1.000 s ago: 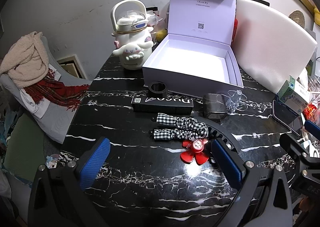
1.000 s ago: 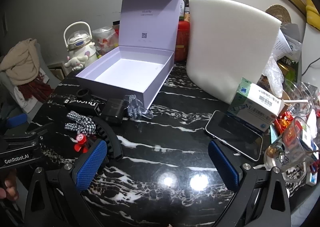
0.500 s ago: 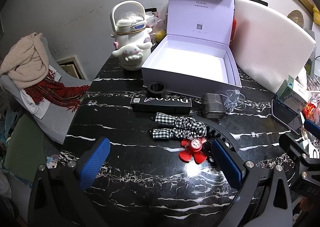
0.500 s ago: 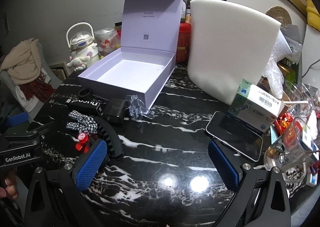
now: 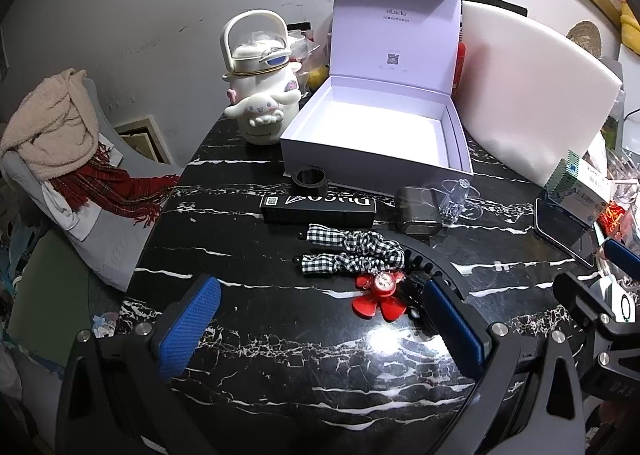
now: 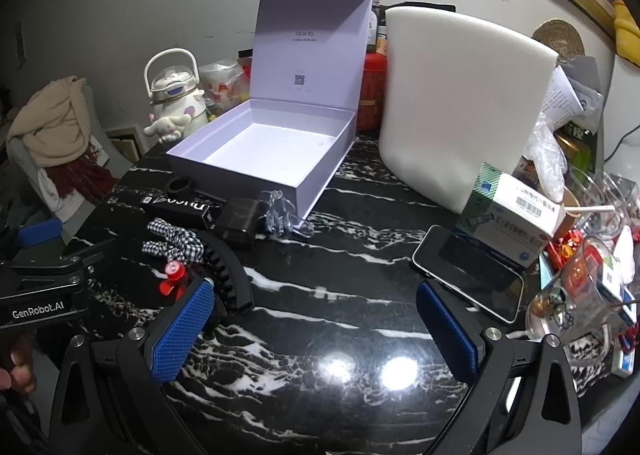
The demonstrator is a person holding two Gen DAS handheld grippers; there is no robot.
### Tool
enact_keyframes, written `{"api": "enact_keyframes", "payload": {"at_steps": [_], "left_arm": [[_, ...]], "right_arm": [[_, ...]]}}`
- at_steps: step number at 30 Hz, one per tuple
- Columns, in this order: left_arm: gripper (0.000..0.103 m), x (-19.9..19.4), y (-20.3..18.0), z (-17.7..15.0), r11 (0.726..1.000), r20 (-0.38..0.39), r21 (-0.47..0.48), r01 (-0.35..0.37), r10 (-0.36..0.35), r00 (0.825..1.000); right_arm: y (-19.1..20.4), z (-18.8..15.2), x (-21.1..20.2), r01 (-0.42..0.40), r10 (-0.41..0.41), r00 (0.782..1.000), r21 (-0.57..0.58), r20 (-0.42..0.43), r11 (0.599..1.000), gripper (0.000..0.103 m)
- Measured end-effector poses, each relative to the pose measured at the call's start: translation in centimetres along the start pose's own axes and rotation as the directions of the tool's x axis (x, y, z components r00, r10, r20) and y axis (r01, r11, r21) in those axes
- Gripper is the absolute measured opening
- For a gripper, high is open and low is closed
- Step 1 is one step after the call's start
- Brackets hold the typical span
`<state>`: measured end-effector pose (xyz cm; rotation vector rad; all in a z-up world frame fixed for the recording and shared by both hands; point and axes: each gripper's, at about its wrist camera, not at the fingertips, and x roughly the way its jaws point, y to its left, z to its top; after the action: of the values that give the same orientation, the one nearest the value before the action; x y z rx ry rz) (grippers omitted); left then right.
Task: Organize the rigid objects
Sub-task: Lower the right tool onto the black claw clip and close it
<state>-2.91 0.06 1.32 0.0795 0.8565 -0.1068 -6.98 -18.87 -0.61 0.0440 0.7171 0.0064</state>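
An open lavender box (image 5: 372, 135) (image 6: 264, 151) stands empty on the black marble table. In front of it lie a black ring (image 5: 309, 178), a long black box (image 5: 318, 207) (image 6: 176, 209), a dark case (image 5: 418, 211) (image 6: 238, 221), a clear clip (image 5: 454, 197) (image 6: 282, 211), a checked scrunchie (image 5: 348, 253) (image 6: 172, 245), a red flower clip (image 5: 378, 295) (image 6: 172, 279) and a black curved headband (image 5: 428, 267) (image 6: 228, 275). My left gripper (image 5: 320, 327) is open and empty just before the flower clip. My right gripper (image 6: 316, 329) is open and empty over bare table.
A white character kettle (image 5: 260, 95) stands left of the box and a white foam slab (image 6: 460, 103) right of it. A phone (image 6: 468, 275), a medicine box (image 6: 512, 211) and glassware (image 6: 576, 295) crowd the right edge. A chair with scarves (image 5: 60, 151) is at left.
Both grippers have drifted slightly; the views shifted a little and the objects look a bit nearer. Nothing on the table moved and nothing was grasped.
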Motion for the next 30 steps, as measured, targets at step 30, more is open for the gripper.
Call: {"api": "enact_keyframes", "payload": {"at_steps": [30], "left_arm": [[0.103, 3.1, 2.0, -2.8, 0.996, -0.074, -0.03, 0.079, -0.081, 0.994]], "right_arm": [[2.2, -2.9, 3.7, -0.204, 0.2, 0.977, -0.045, -0.077, 0.978, 0.084]]}}
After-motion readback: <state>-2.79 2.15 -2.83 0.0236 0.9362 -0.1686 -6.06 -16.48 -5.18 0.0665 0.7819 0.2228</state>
